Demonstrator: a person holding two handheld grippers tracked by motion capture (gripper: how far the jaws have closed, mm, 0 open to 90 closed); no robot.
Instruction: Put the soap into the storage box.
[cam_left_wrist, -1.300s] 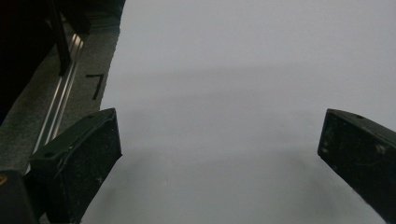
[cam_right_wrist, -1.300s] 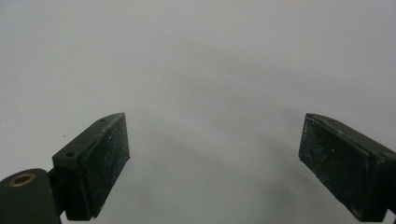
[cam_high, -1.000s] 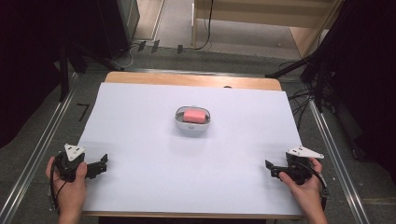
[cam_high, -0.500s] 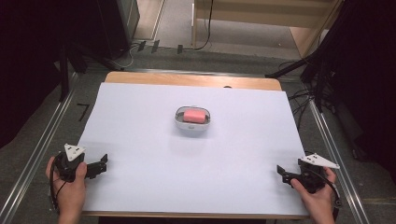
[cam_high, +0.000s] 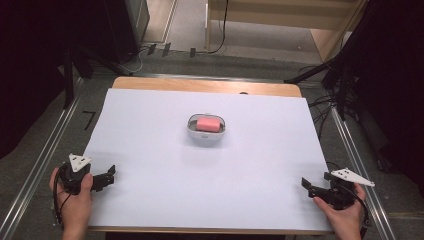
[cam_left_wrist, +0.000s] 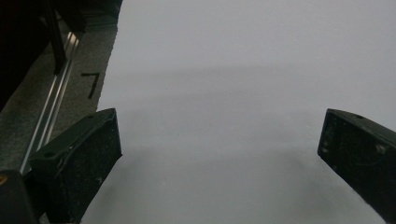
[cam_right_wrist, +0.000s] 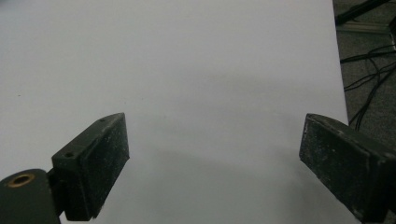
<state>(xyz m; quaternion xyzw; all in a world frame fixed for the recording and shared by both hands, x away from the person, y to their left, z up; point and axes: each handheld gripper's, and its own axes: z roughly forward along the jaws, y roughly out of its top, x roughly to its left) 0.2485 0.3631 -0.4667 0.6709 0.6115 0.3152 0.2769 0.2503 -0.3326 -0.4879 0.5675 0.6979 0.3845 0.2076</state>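
The right gripper has drawn back toward the near right corner of the white sheet since a second ago, and its jaws have just been opening a little further; they now stand wide with nothing between them. The left gripper rests at the near left corner, jaws equally wide and empty. The small white dish, holding a pink block, sits well ahead of both grippers, roughly midway between them. Judging by this retreat, both hands appear parked, with the block not being reached for.
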